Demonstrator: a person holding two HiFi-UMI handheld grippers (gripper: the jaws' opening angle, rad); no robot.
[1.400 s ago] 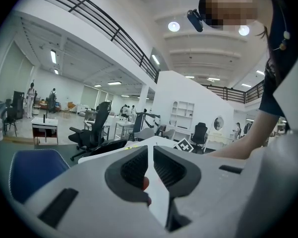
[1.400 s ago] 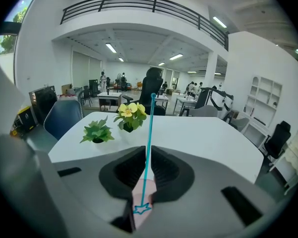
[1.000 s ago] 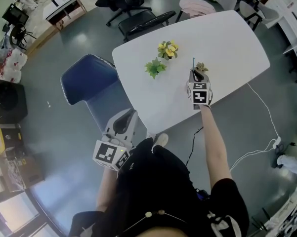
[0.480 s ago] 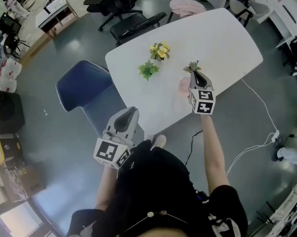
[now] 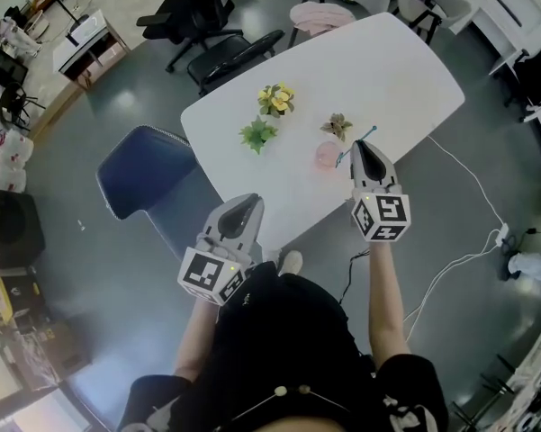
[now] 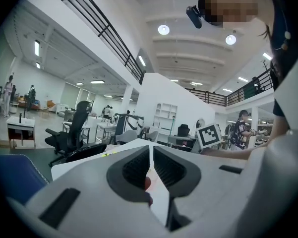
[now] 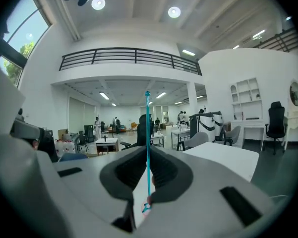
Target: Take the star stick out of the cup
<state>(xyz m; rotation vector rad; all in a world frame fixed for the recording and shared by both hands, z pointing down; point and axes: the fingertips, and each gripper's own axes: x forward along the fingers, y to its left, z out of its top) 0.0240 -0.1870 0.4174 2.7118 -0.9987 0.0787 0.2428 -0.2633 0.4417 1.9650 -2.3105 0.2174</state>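
Observation:
The star stick is a thin blue rod, clear of the pink cup and slanting above the table beside it. My right gripper is shut on the stick, just right of the cup. In the right gripper view the stick runs straight up between the closed jaws of the right gripper. My left gripper hangs off the table's near edge, over the floor, with its jaws together and nothing in them. In its own view the left gripper shows only a thin slit.
The white table carries a yellow flower pot, a green plant and a small succulent close to the cup. A blue chair stands left of the table. A white cable lies on the floor at the right.
My right gripper has drawn back toward the person with the stick in it, and the stick has come out of the pink cup. The left gripper has barely moved.

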